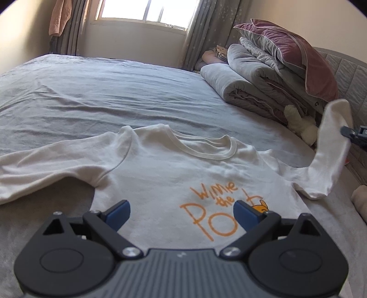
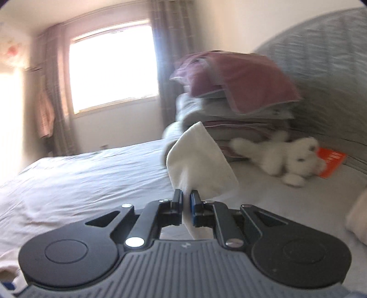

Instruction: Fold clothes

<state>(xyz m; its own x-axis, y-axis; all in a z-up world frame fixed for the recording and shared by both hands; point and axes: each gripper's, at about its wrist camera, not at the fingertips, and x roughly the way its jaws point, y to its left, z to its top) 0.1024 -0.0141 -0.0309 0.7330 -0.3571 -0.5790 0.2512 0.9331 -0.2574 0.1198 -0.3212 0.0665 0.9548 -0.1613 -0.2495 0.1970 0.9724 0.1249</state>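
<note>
- The shirt, white with long sleeves, lies front up on the bed, its collar toward the window.
- Orange lettering is printed on the shirt's chest, on the side nearer the pillow stack.
- One sleeve lies flat on the bed, stretched away from the shirt's body on the side far from the stack.
- The other sleeve is lifted off the bed and stands up from the shirt's shoulder, its cuff end in the air.
- The right claw has its jaws nearly together, clamped on that raised sleeve; the cloth runs between the pads and fans out beyond them.
- In the left wrist view the right claw's tip shows at the frame edge, touching the raised sleeve.
- The left claw hangs over the shirt's lower chest with its blue pads spread wide, nothing between them.
- Beyond the raised sleeve a white plush toy lies on the bed at the foot of the stack.
- An orange book lies just behind the toy.
- The stack of folded quilts is topped by a mauve pillow and sits against the grey headboard.
- Grey curtains hang beside the window.
</note>
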